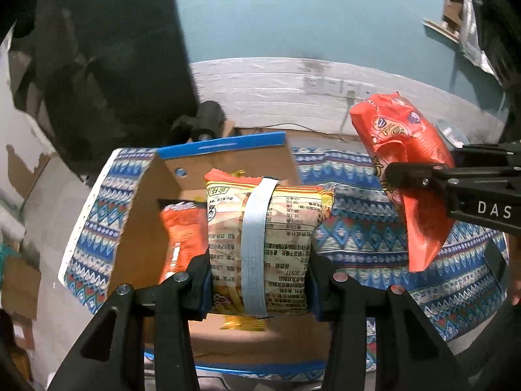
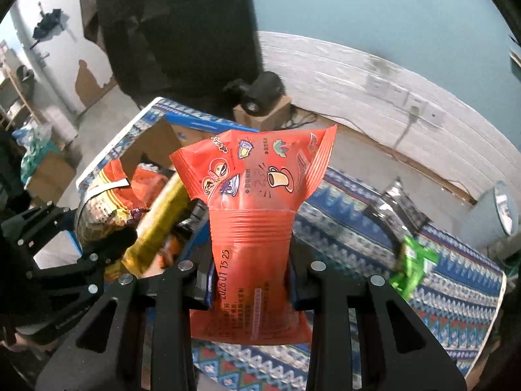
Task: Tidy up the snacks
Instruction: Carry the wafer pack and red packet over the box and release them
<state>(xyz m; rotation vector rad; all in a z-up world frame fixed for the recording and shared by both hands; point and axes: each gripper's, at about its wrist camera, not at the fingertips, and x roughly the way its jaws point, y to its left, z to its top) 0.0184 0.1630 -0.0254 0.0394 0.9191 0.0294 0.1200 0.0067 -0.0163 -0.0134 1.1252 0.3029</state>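
While tongs [image 1: 259, 280] pinch it, yellow packet [image 1: 260, 228] overhangs box [image 1: 224, 145].

The yellow snack packet [image 1: 260, 244] is showing as glossy printed plastic film, with a smooth matt pale strip running down its middle. The orange packet [image 2: 250, 228] is gleaming as thin, creased plastic foil. The open box [image 1: 228, 163] is showing matt brown cardboard inside, with a smooth blue printed rim. A woven-looking patterned cloth [image 1: 374, 238] is covering the worktop. Both grippers' fingers [image 1: 192, 280] are looking like matt black plastic with shiny metal screw heads.
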